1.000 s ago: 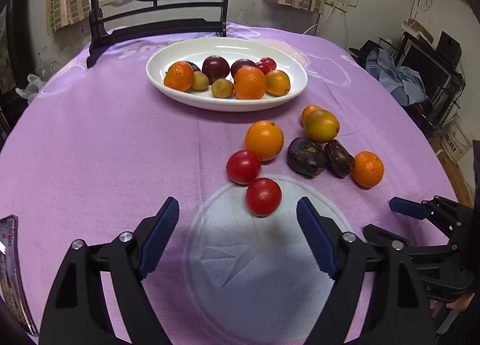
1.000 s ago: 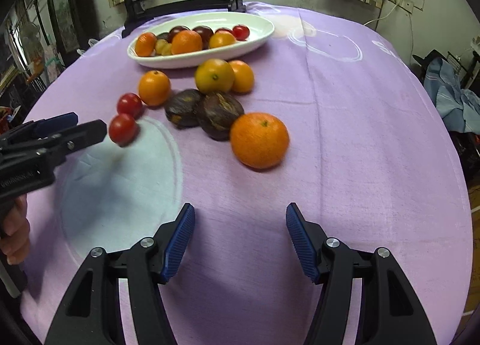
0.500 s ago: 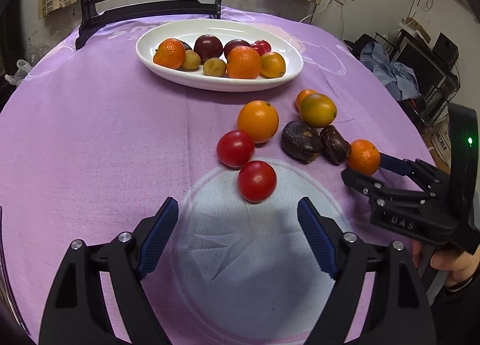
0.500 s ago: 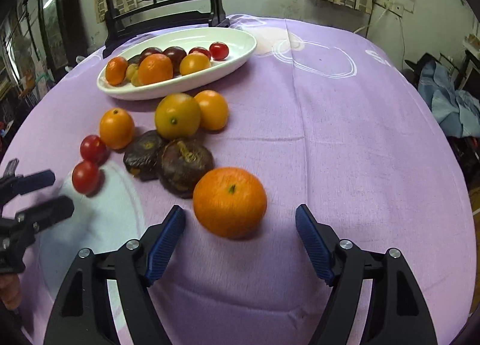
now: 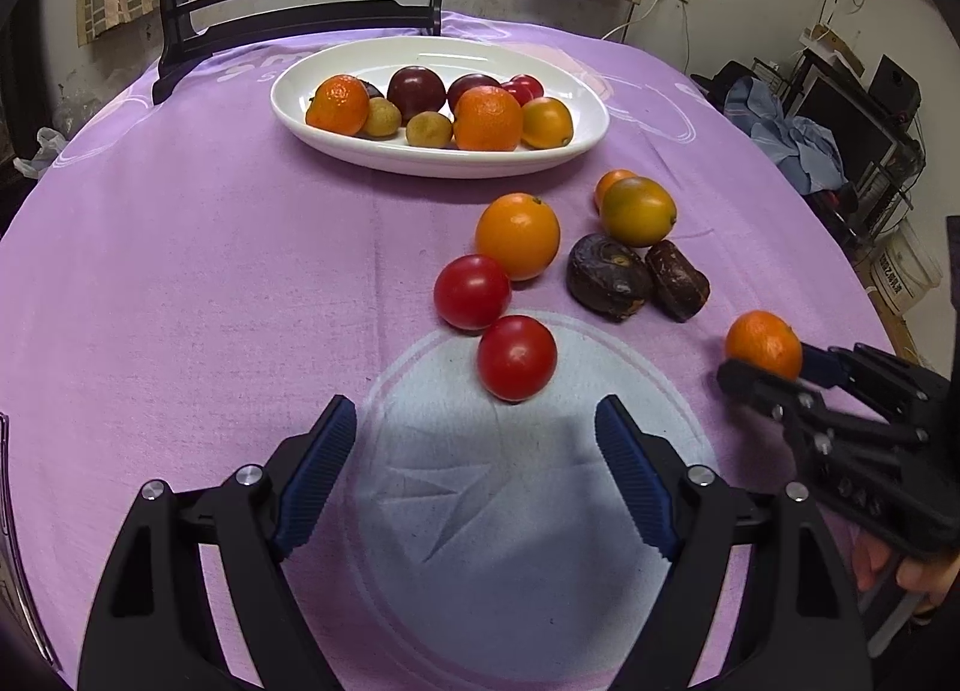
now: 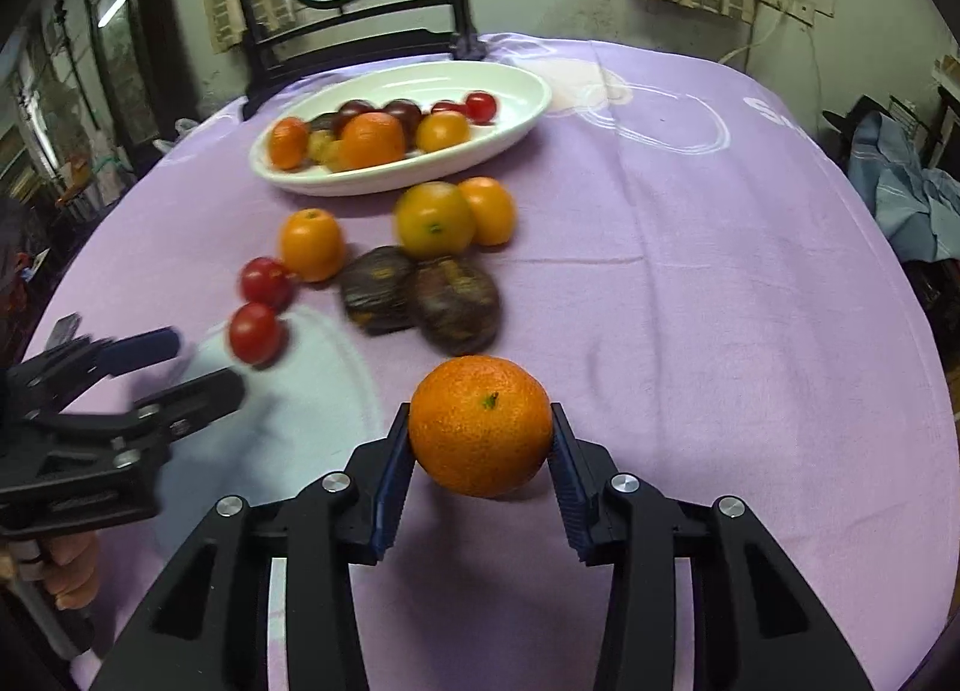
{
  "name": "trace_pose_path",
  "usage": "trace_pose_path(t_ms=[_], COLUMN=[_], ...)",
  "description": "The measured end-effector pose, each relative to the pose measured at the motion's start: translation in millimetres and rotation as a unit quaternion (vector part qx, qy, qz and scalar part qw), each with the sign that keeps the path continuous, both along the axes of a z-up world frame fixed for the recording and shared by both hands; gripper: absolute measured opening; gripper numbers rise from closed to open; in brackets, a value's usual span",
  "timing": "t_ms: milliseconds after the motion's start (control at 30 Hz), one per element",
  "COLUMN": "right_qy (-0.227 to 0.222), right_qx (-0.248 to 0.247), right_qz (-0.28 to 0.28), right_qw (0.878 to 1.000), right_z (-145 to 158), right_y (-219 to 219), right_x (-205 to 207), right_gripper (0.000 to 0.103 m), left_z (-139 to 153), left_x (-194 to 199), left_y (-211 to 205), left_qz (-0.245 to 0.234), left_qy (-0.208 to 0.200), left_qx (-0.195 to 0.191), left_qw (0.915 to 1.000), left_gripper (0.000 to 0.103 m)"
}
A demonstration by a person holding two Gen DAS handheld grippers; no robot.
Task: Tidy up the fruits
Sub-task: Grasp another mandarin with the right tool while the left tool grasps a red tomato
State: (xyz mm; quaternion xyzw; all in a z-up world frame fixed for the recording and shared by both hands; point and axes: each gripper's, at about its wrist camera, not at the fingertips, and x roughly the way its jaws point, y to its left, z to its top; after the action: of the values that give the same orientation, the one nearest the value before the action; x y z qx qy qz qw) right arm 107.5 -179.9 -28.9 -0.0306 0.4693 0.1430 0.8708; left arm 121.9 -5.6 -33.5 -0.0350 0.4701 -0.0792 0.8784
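My right gripper (image 6: 479, 412) has its blue pads against both sides of a tangerine (image 6: 480, 427) on the purple cloth, and its jaws are closing. In the left wrist view the same tangerine (image 5: 763, 344) sits between the right gripper's (image 5: 769, 365) fingers at the right edge. My left gripper (image 5: 475, 410) is open and empty, just short of the nearer red tomato (image 5: 516, 358). A second tomato (image 5: 472, 292), an orange (image 5: 517, 235), a greenish orange (image 5: 637, 211) and two dark wrinkled fruits (image 5: 609, 286) lie loose. The white oval dish (image 5: 336, 138) holds several fruits.
A dark chair (image 5: 300, 24) stands behind the table's far edge. A pale round print (image 5: 510, 511) marks the cloth under my left gripper. Blue clothes and shelves (image 5: 804, 144) crowd the room to the right. The left gripper (image 6: 201, 362) shows at the left of the right wrist view.
My right gripper opened wider, came forward around the tangerine and closed its pads onto it. The left gripper has barely shifted and stays open.
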Motion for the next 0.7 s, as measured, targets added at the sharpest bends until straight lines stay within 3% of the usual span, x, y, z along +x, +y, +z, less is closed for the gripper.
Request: trace_pose_path(t_ms=[167,400,600,700], right_qy=[-0.001,-0.006,-0.010,-0.010], right_qx=[0.008,0.011,0.021,0.024], right_qz=[0.033,0.030,0.057,0.063], right_qw=[0.999,0.999,0.998,0.998], right_z=[-5.9,-2.1,2.6,2.9], right_y=[12.6,1.6,3.9,3.3], right_x=[-11.8,-16.1,-31.0,-34.1], right_gripper=[0.044,0.044,0.044,0.044], left_z=[-3.9,-9.4,-10.5,-9.1], left_x=[1.1,8.7,17.4,22.0], left_y=[-5.2,-7.6,-24.2,-31.2], left_qz=[-0.001,0.021,0.015,0.009], left_qy=[-0.001,0.011,0.015,0.013], left_qx=[0.013,0.039,0.084,0.078], left_qw=[0.9999,0.9989,0.9962,0.9968], left_gripper=[0.080,0.077,0.076,0.062])
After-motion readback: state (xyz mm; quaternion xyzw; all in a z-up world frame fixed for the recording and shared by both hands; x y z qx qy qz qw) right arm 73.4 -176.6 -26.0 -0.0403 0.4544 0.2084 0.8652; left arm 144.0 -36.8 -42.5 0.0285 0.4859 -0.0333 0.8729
